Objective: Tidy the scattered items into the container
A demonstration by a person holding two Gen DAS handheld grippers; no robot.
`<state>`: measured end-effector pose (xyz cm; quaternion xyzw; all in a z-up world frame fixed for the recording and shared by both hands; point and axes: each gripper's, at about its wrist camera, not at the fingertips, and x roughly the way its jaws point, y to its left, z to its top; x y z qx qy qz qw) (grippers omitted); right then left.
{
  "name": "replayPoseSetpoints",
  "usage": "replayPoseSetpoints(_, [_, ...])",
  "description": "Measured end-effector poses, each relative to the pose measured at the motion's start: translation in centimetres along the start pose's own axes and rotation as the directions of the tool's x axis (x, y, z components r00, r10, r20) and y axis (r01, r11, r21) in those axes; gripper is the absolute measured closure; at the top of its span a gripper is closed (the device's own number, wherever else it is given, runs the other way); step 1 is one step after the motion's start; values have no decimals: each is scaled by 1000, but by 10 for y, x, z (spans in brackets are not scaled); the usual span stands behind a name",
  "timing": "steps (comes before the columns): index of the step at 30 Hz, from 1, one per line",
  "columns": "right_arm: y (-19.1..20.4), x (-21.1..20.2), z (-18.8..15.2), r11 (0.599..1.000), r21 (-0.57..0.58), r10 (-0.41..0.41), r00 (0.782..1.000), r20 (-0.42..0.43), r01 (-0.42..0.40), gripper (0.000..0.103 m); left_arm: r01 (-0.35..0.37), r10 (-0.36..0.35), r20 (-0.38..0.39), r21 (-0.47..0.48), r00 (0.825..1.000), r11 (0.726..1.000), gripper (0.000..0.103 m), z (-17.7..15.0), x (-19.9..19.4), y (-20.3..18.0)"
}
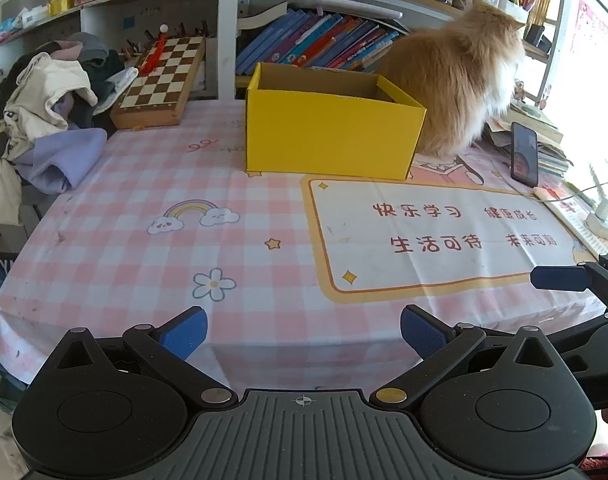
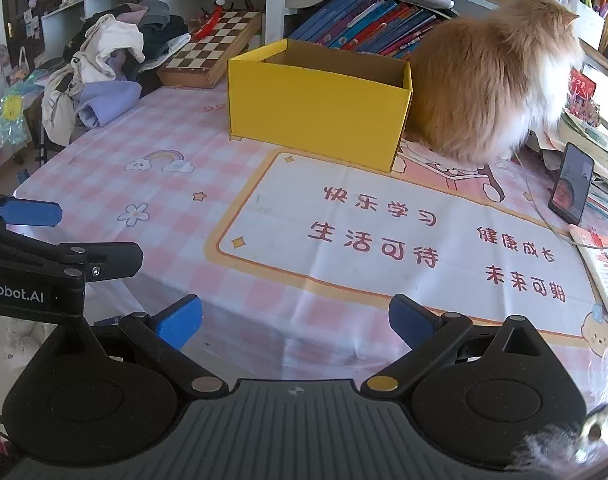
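An open yellow cardboard box (image 1: 328, 136) stands at the far middle of the pink checked tablecloth (image 1: 144, 248); it also shows in the right wrist view (image 2: 316, 112). Its inside is mostly hidden by its walls. My left gripper (image 1: 303, 330) is open and empty above the table's near edge. My right gripper (image 2: 295, 320) is open and empty beside it, also at the near edge. The right gripper's blue finger (image 1: 560, 278) shows at the right of the left wrist view. The left gripper's blue finger (image 2: 30, 213) shows at the left of the right wrist view.
A fluffy orange cat (image 1: 456, 76) sits right of the box (image 2: 492, 80). A phone (image 1: 524, 154) stands propped at the right (image 2: 571, 184). A clothes pile (image 1: 52, 112) and a chessboard (image 1: 160, 80) lie at the far left. Books line the shelf (image 1: 316, 40) behind.
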<state>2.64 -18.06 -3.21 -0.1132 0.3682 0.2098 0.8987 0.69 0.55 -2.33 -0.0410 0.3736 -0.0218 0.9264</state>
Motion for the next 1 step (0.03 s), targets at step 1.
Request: replayPoseSetpoints(1, [0,0,0,1000,1,1,1000,-2,-1,2,2,-2,-1,1,1000,1000,0,0,0,0])
